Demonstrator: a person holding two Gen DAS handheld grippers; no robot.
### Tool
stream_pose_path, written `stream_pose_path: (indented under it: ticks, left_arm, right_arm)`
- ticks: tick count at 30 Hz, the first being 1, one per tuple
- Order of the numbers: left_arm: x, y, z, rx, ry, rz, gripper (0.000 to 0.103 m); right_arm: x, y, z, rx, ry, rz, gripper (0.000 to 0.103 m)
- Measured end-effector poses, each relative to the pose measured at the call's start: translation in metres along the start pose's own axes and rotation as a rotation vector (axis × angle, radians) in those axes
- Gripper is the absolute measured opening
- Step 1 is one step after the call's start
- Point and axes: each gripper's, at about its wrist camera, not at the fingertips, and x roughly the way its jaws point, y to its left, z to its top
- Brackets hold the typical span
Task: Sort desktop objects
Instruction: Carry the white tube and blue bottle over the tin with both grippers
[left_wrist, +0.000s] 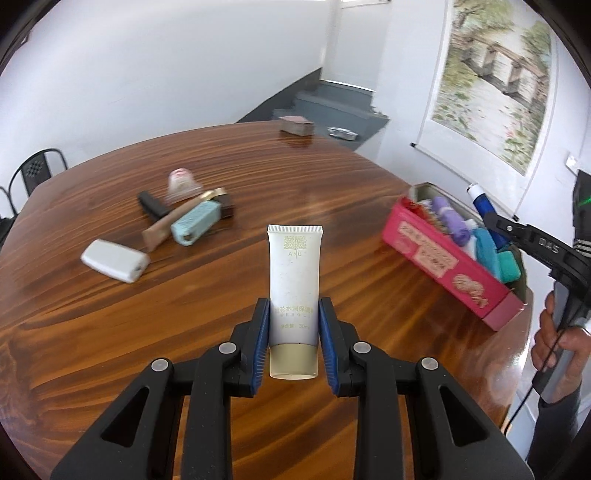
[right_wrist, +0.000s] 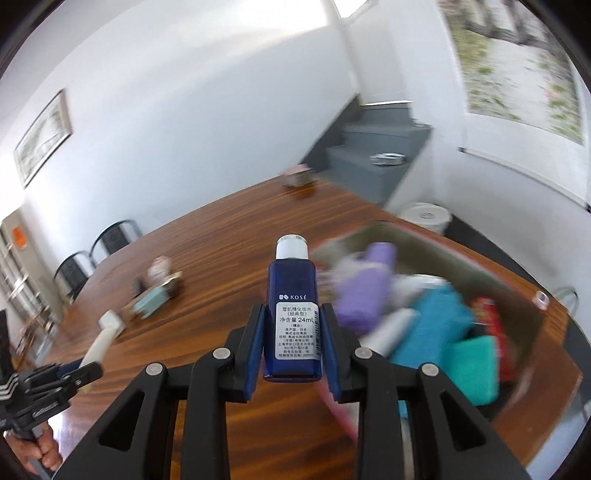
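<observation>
My left gripper (left_wrist: 293, 314) is shut on a white cream tube (left_wrist: 293, 273) with a beige cap, held above the wooden table (left_wrist: 258, 177). My right gripper (right_wrist: 292, 321) is shut on a dark blue KOSE bottle (right_wrist: 293, 295) with a white cap, held over the left side of the pink storage box (left_wrist: 443, 262). That box holds purple, teal and white items (right_wrist: 432, 325). The blue bottle also shows in the left wrist view (left_wrist: 484, 201), above the box. Loose items lie at the table's left: a white case (left_wrist: 114, 260), a light blue box (left_wrist: 195, 223), a brown sachet (left_wrist: 173, 221).
A black stick (left_wrist: 149, 203) and a small clear jar (left_wrist: 181, 184) lie with the loose pile. A small box (left_wrist: 295, 124) sits at the table's far edge. Black chairs (left_wrist: 37, 170) stand left of the table. A white bin (right_wrist: 424, 216) stands beyond the table.
</observation>
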Motion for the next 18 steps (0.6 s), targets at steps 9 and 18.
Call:
stream_pose_path:
  ticks: [9,18]
  left_arm:
    - [0.005,-0.035,0.006,0.042,0.001,-0.049,0.028]
    - [0.005,-0.047,0.013,0.059,0.000,-0.063,0.028]
  right_arm:
    - [0.033,-0.042,0.008,0.123,0.073,-0.138,0.032]
    - [0.048,-0.048,0.009,0.139,0.168,-0.140,0.033]
